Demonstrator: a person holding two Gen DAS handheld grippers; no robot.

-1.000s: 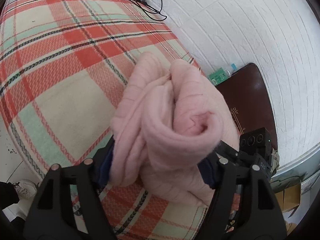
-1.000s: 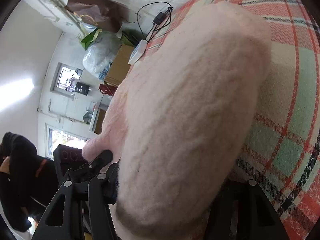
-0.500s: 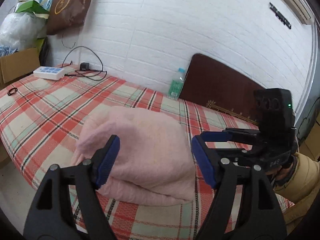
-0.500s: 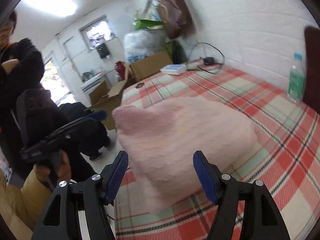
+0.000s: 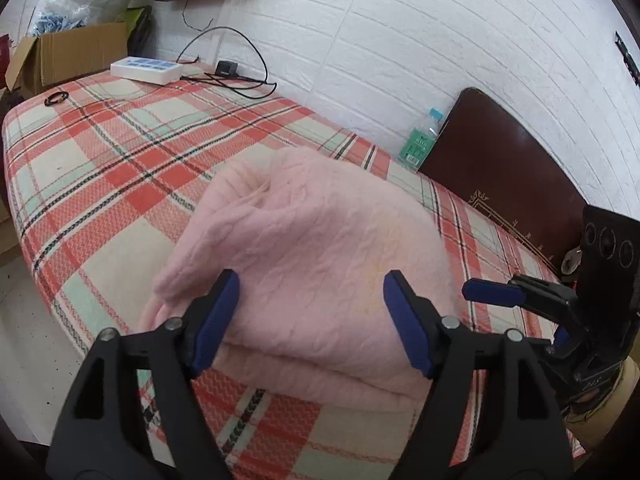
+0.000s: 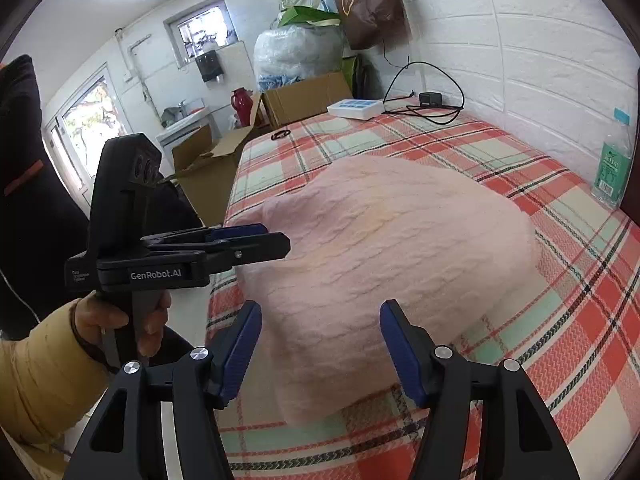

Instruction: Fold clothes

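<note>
Both grippers are spread wide with nothing in them: the left gripper (image 5: 310, 320) and right gripper (image 6: 320, 346) each hang just short of the folded fluffy pink knit sweater (image 5: 312, 256), blue pads clear of the fabric. The sweater sits as a rounded bundle near the front edge of the red, green and cream plaid bedspread (image 5: 104, 168). Lots of bare plaid stretches toward the white brick wall (image 5: 420, 40), where a white power strip (image 5: 146, 70) and a clear plastic bottle with a green label (image 5: 420, 142) sit along the far edge.
</note>
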